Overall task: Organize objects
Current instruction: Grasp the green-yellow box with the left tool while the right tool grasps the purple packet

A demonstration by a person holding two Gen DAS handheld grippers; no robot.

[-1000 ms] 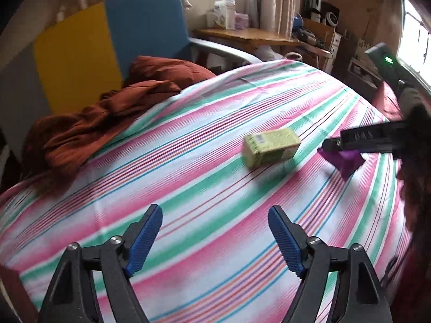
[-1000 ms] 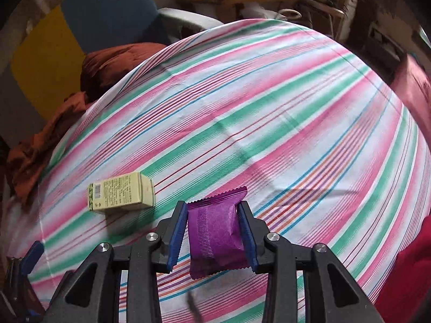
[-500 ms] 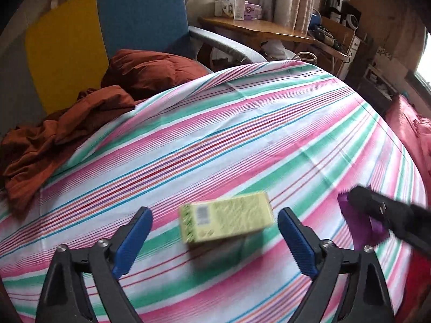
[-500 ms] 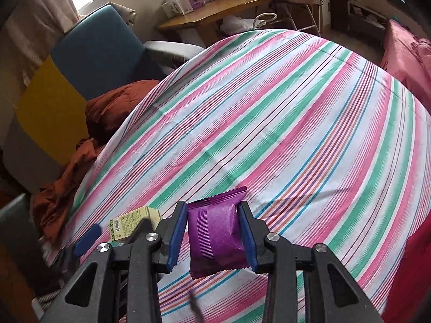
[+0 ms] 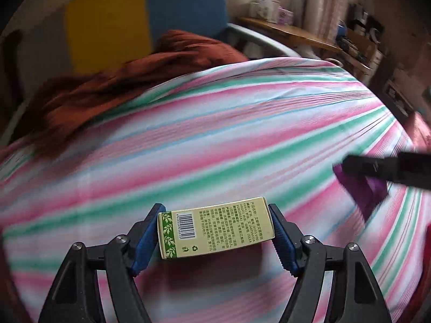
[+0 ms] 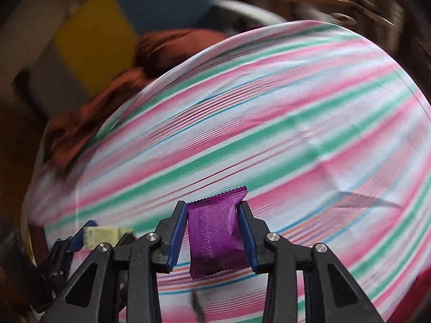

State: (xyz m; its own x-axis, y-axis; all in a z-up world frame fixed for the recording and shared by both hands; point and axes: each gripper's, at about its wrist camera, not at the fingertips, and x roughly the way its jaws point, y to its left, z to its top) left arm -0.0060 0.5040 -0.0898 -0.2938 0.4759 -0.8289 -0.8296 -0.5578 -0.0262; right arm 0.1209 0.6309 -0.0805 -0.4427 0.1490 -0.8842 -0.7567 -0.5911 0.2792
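A pale yellow-green carton with a barcode lies lengthwise on the striped sheet. My left gripper is over it. Its jaws are closing, and the blue pads touch both short ends of the carton. My right gripper is shut on a purple snack packet, held above the sheet. In the left wrist view that packet hangs at the right under the black right gripper. The right wrist view shows the carton at the lower left.
A rust-brown cloth is piled at the sheet's far left edge. Behind it stands a blue and yellow chair. A wooden desk with small boxes stands at the back right. Red fabric lies past the right edge.
My left gripper came down over the carton and its jaws narrowed onto the carton's ends. The right gripper swung sideways, still holding the purple packet.
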